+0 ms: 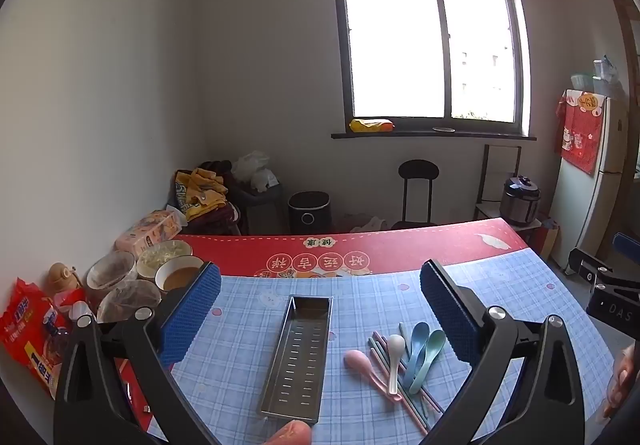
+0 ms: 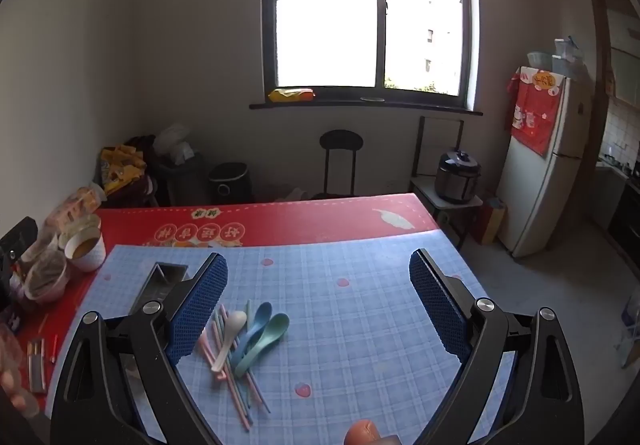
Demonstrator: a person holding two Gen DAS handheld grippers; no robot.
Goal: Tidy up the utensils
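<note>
A long perforated metal tray [image 1: 296, 357] lies empty on the blue checked cloth [image 1: 240, 349], between my left gripper's fingers. To its right lies a loose pile of utensils: a pink spoon [image 1: 362, 363], a white spoon [image 1: 395, 355], a blue spoon [image 1: 416, 345], a green spoon [image 1: 432, 351] and several pastel chopsticks [image 1: 404, 401]. My left gripper [image 1: 320, 297] is open and empty above the tray. My right gripper [image 2: 318, 297] is open and empty; the spoons [image 2: 256, 333] and chopsticks [image 2: 236, 389] lie by its left finger, which hides most of the tray [image 2: 160, 281].
Bowls of food [image 1: 168, 269], a tissue pack [image 1: 148, 235] and a red snack bag [image 1: 32, 337] crowd the table's left side. A red cloth [image 1: 380, 249] covers the far part. A fridge [image 2: 544, 165], rice cooker [image 2: 458, 175] and stool [image 2: 340, 161] stand beyond.
</note>
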